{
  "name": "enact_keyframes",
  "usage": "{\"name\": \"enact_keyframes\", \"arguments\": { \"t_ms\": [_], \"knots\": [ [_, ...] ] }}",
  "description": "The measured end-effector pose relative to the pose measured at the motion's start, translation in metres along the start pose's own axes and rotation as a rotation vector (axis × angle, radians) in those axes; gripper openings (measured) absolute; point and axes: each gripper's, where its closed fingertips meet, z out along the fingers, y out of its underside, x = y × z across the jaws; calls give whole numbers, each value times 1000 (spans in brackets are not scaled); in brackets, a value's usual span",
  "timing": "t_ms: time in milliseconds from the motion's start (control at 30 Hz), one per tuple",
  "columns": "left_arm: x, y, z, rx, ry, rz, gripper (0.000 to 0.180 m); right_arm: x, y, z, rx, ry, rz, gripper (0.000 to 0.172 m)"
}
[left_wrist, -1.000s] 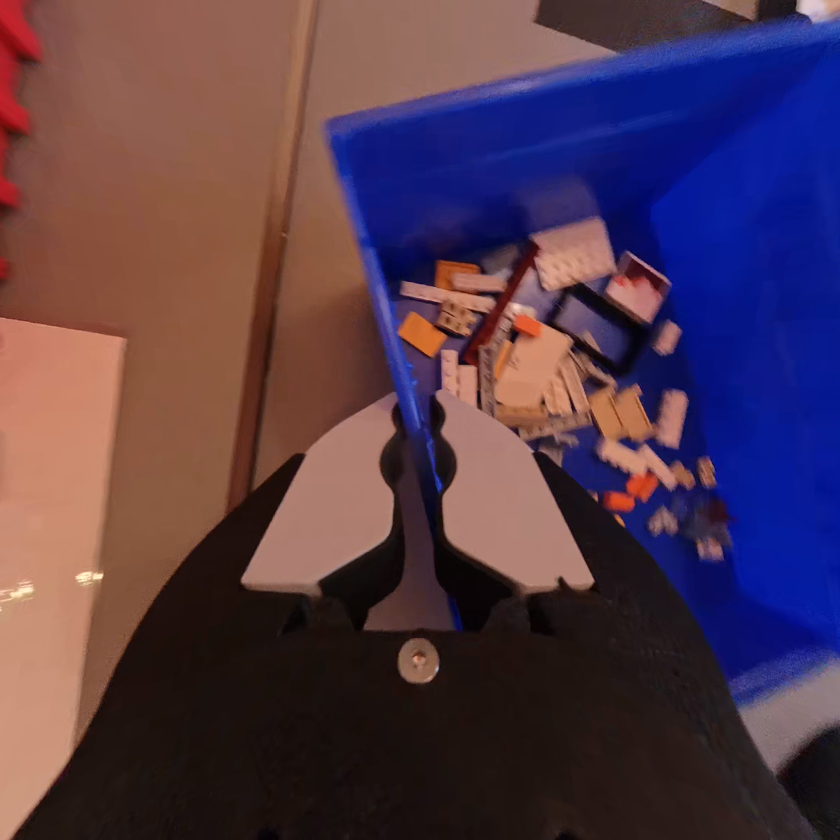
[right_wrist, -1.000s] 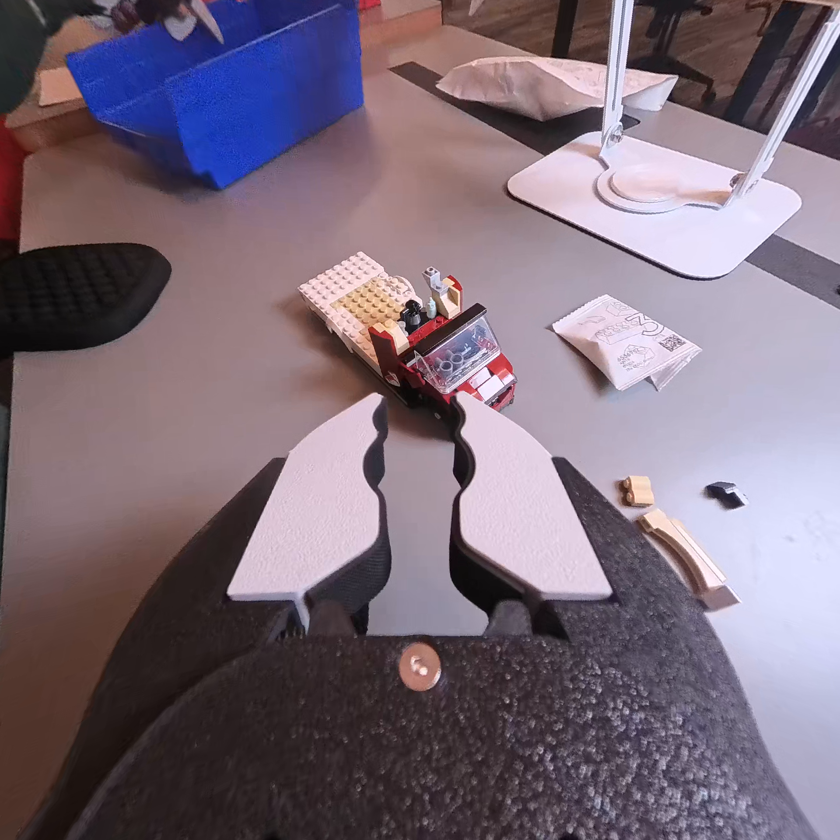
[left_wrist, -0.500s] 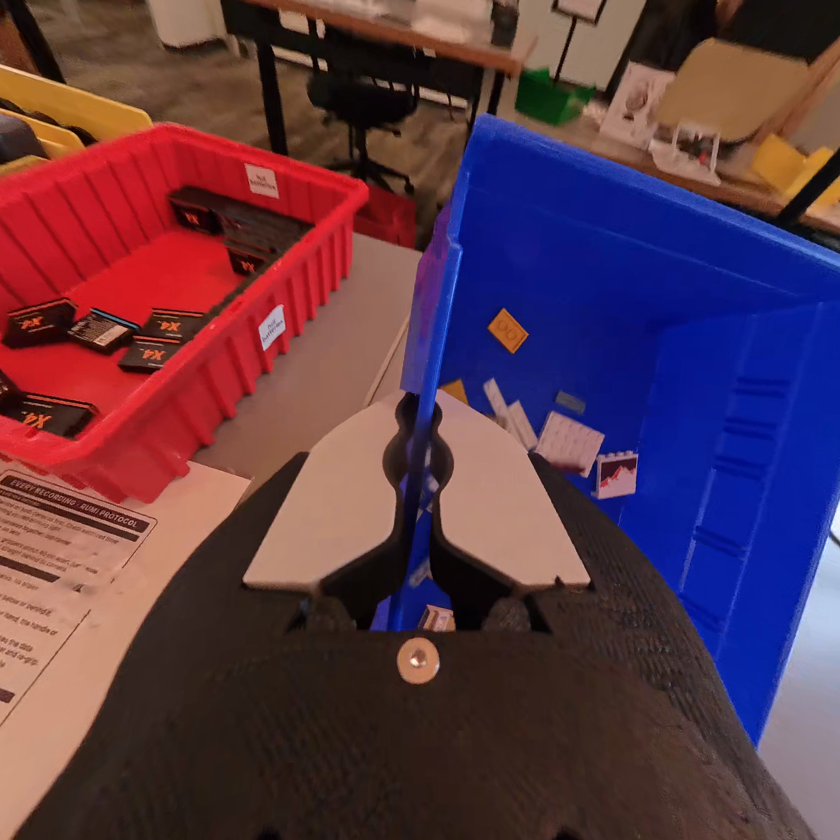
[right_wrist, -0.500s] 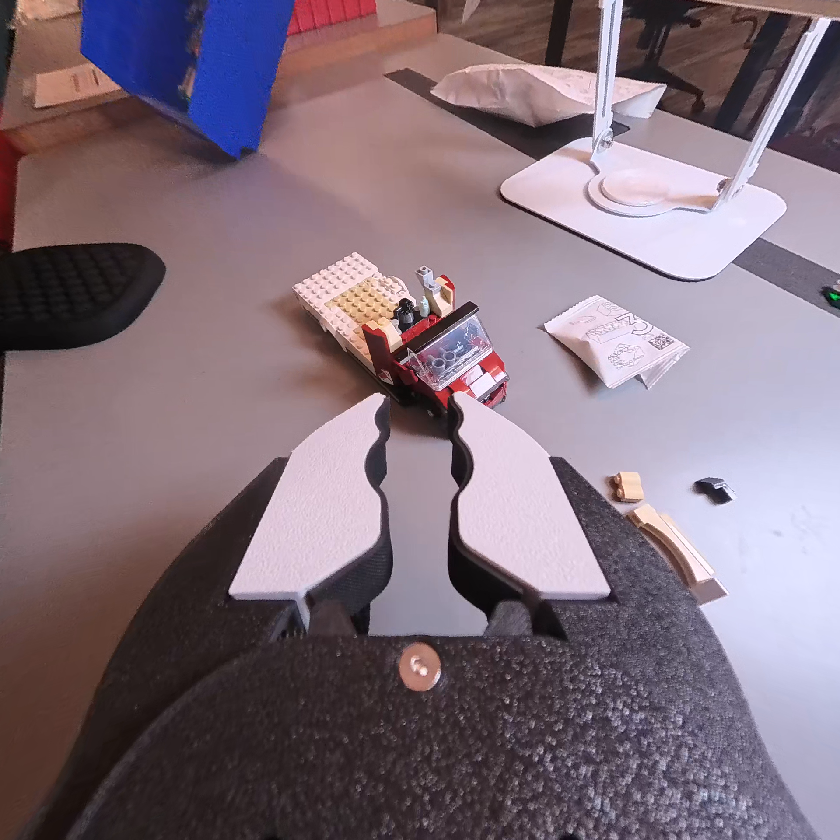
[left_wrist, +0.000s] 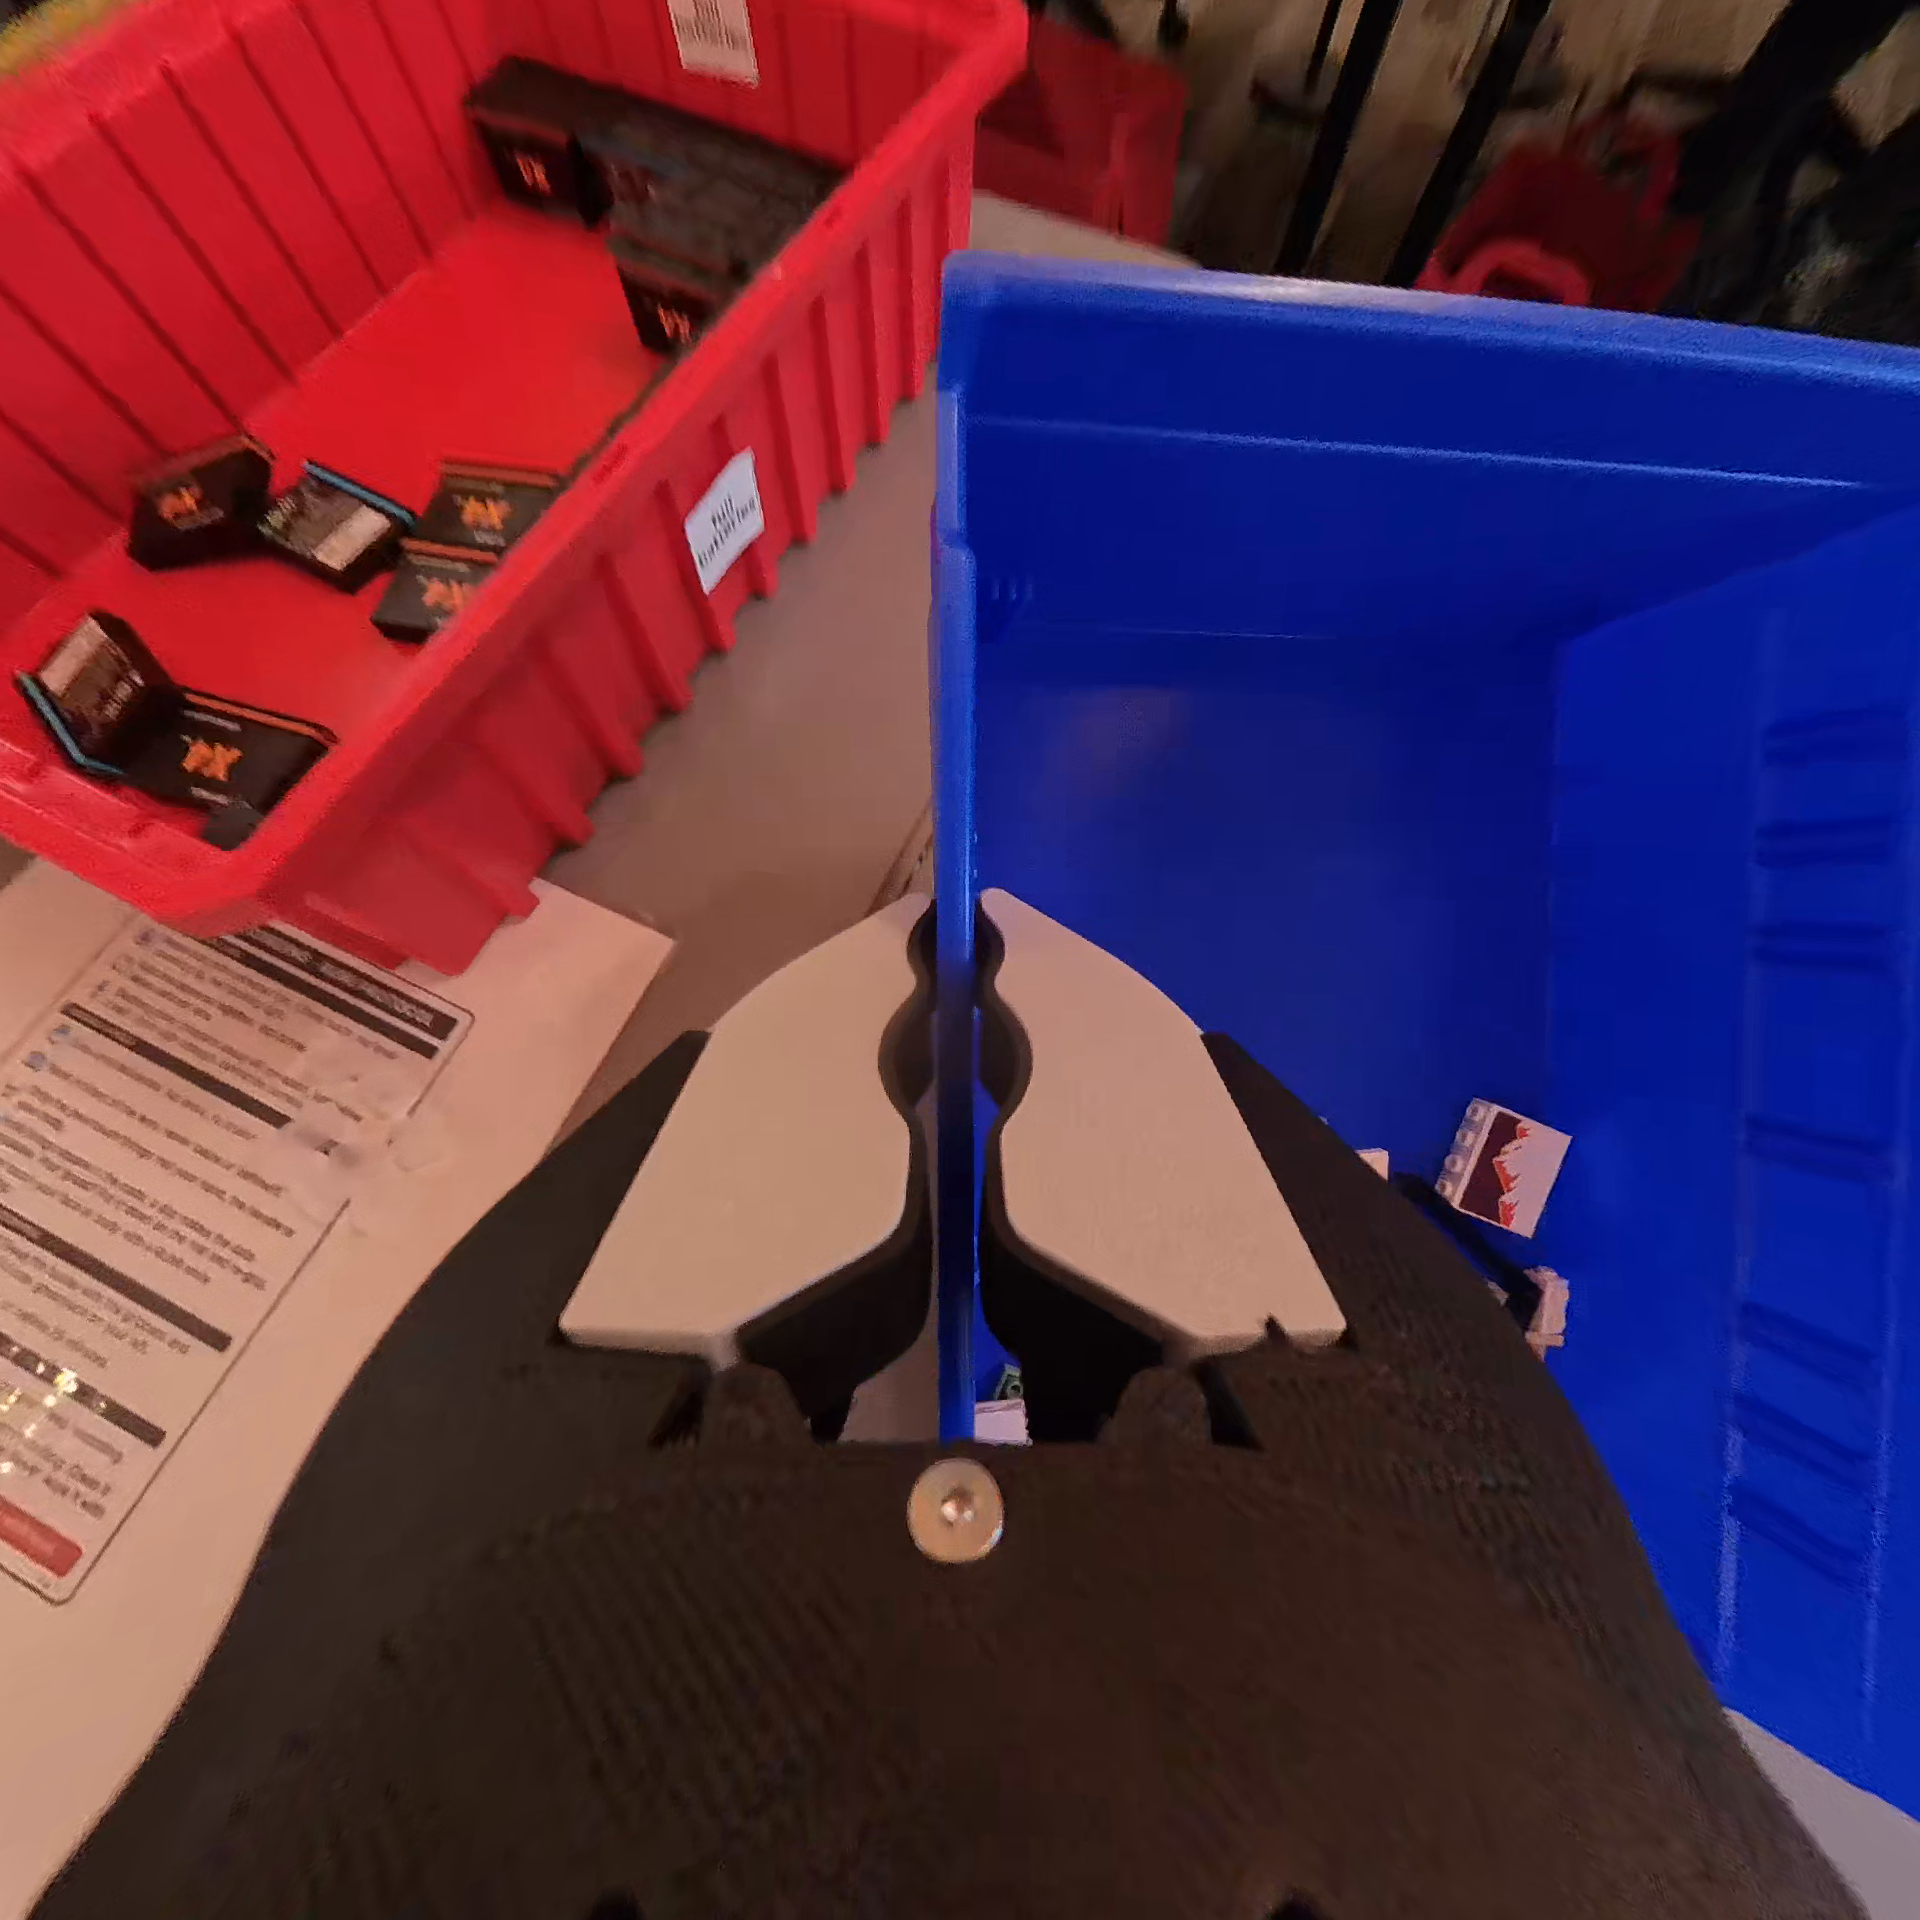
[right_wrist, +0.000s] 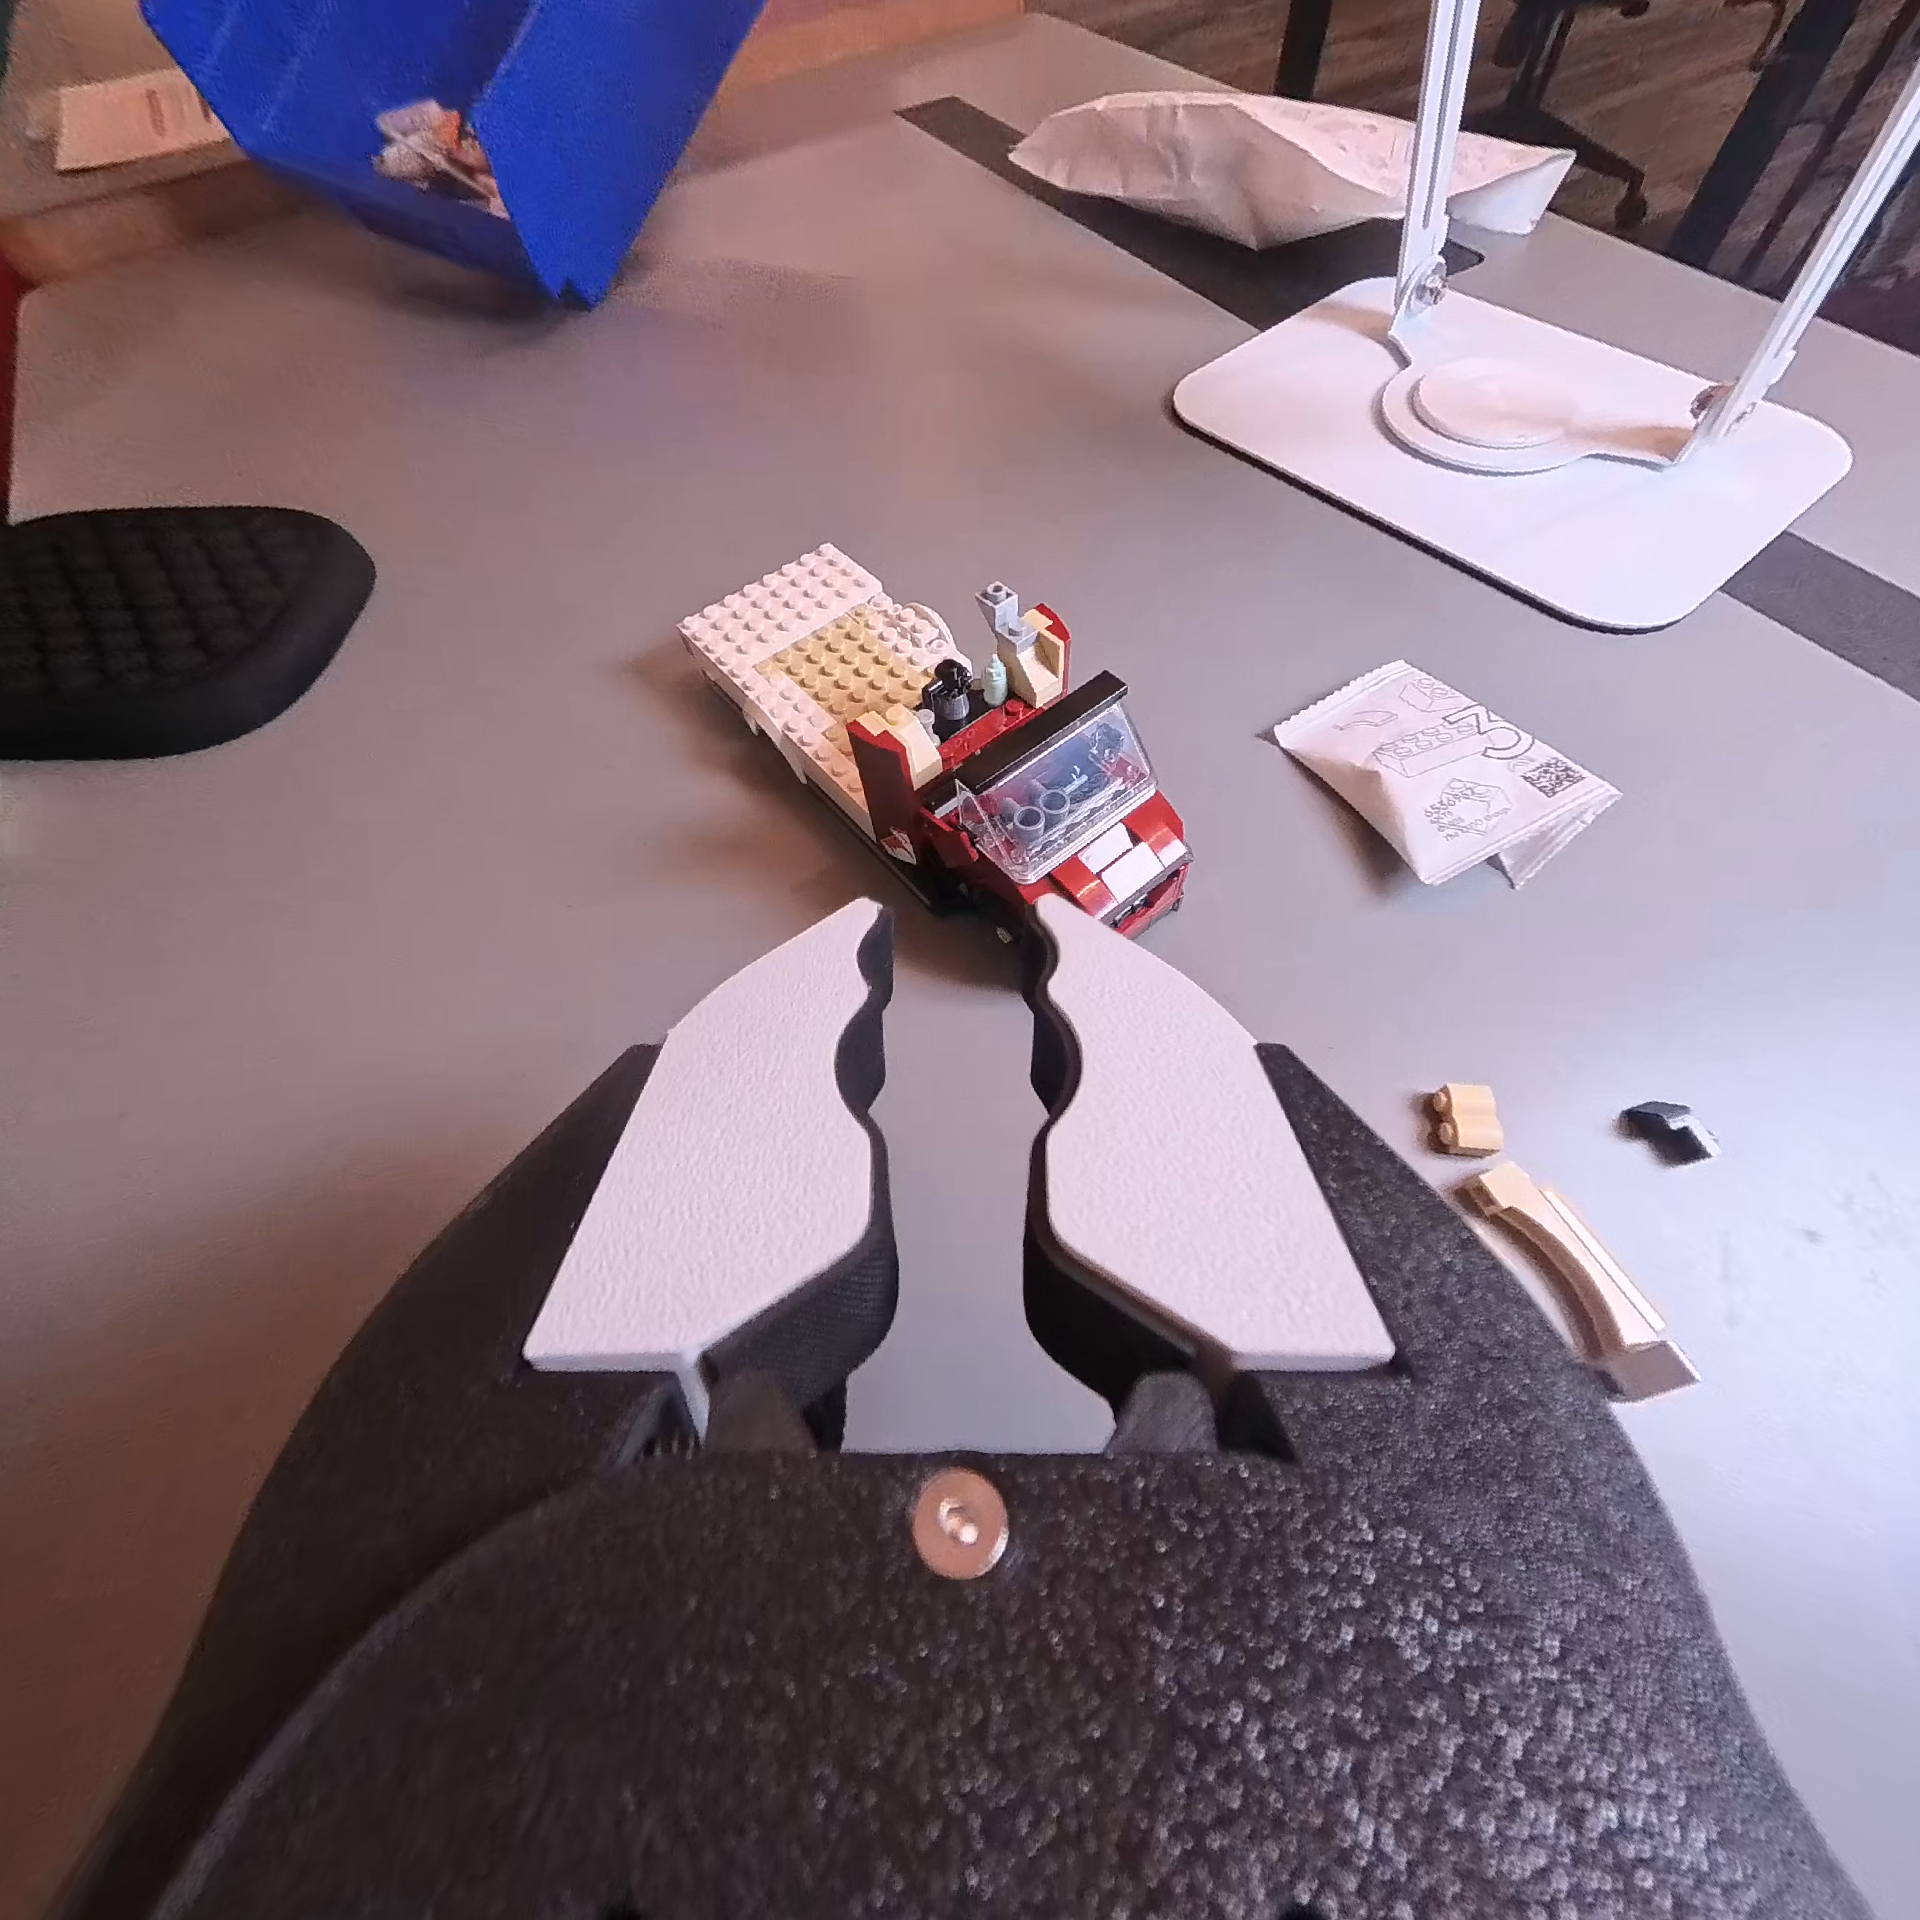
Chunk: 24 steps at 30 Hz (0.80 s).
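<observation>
- Two hand-held grippers show, each with a grainy black foam-like body, a bright screw at its centre and pale, flat, wavy-edged fingers.
- Left gripper (left_wrist: 956, 925) pinches the thin side wall of a blue plastic bin (left_wrist: 1299, 644); both pale fingers (left_wrist: 810, 1122) press against the wall from either side.
- That blue bin is smooth and glossy, with ribbed steps on its right inner wall; in the right wrist view it hangs tilted above the far left of the table (right_wrist: 499, 104).
- Small toy bricks (left_wrist: 1501, 1164) lie in the bin's low corner, one white with a dark red jagged print.
- Left of the bin stands a red plastic tray (left_wrist: 665, 582) with ribbed walls, holding small black boxes (left_wrist: 447, 551) scattered on its floor.
- Under the tray's near corner lies a glossy printed sheet (left_wrist: 187, 1195).
- Right gripper (right_wrist: 961, 925) is spread, nothing between its fingers, and hovers low over a matte grey table (right_wrist: 520, 935).
- Just beyond its fingertips sits a studded brick-built car (right_wrist: 935, 748): dark red nose, clear windscreen, white and tan rear plates.
- To the right lie a crinkled white paper bag (right_wrist: 1455, 790), a small tan brick (right_wrist: 1465, 1117), a curved tan piece (right_wrist: 1569, 1268) and a tiny black piece (right_wrist: 1673, 1127).
- Farther off stand a smooth white stand base (right_wrist: 1507, 488) and a larger white bag (right_wrist: 1247, 166).
- At the left edge rests a black dimpled pad (right_wrist: 135, 623).
</observation>
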Motion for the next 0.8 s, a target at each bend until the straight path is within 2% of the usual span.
{"name": "enact_keyframes", "arguments": {
  "t_ms": [33,333,467,500,533,600,667,700,800],
  "knots": [
    [1,6,6,-42,1,0,3,0,0,0,-1,-3,0,24],
    [-6,49,39,-265,-22,47,4,-1,1,-2,-1,0,-10,23],
    [-12,57,47,-285,-30,81,6,0,0,-2,1,1,-6,23],
    [-14,56,49,-272,-41,86,10,1,0,-3,1,2,-6,23],
    [-19,46,48,-217,-87,98,23,1,0,-3,2,4,-6,23],
    [-17,4,34,2,-164,155,34,1,-1,-4,8,4,-5,23],
    [28,-32,13,196,-79,228,37,1,-2,-3,14,0,-5,23],
    [61,-41,5,243,9,265,40,1,-2,-2,15,-2,-4,23],
    [186,-44,-22,330,320,408,50,0,-1,0,13,-13,-2,23]
  ]
}}
